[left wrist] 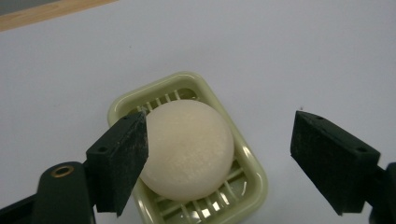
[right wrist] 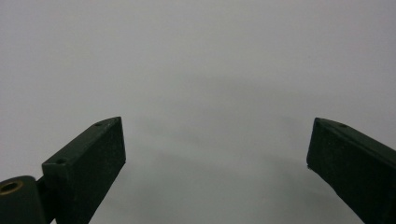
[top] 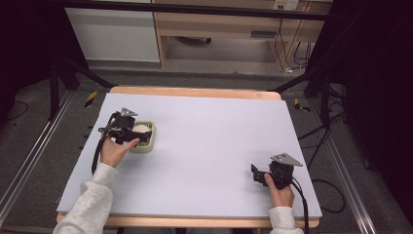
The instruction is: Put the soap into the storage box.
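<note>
From the high view I have the left gripper (top: 139, 138) over at the left side of the white tabletop (top: 204, 136), poised above a pale green soap dish (top: 147, 145) that sits flat on the surface. A round, cream-coloured bar of soap (left wrist: 189, 147) lies in the slatted dish. In the left gripper view my fingers (left wrist: 122, 156) are spread wide: the one on the left of that view sits right against the soap's edge, though I cannot tell whether it truly touches, while the other hangs well off to the side, beyond the dish rim over bare tabletop. Nothing is grasped there. My right gripper (top: 254, 174) is near the front right part of the tabletop, well apart from the dish, held by the hand (top: 280, 192) behind it. In the right gripper view its fingers (right wrist: 91, 163) are released too, gaping wide over plain white surface.
</note>
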### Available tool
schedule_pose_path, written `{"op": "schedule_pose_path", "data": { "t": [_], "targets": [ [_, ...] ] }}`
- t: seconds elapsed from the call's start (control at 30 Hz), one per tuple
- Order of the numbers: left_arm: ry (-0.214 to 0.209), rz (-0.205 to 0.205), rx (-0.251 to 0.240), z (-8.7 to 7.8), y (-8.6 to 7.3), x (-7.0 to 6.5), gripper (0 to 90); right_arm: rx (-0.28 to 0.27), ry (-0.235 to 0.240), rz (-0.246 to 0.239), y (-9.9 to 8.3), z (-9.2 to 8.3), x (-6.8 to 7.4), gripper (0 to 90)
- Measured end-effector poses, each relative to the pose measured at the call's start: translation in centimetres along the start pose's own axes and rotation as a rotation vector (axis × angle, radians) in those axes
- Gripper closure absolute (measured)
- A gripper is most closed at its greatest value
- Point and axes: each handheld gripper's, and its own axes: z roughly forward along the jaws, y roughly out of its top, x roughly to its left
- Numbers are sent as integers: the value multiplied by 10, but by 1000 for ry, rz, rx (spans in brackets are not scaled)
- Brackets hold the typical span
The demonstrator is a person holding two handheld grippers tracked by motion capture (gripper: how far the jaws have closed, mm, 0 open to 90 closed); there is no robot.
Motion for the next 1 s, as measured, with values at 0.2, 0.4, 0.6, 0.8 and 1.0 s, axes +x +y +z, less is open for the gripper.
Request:
{"op": "schedule_pose_path", "data": {
  "t": [0.2,0.4,0.6,0.8,1.0],
  "targets": [
    [-27,10,-62,-15,-9,-11,195,-1,0,3,0,0,0,49],
    [-40,7,-121,-28,-29,-17,198,-4,-1,-2,0,0,0,49],
    [-32,0,-126,-40,-47,-15,180,-4,-1,1,0,0,0,49],
    [-12,-11,-109,-46,-70,-10,155,-4,-1,3,0,0,0,49],
    [-1,-44,-80,-47,-98,-1,156,-4,1,3,0,0,0,49]
  ]
}}
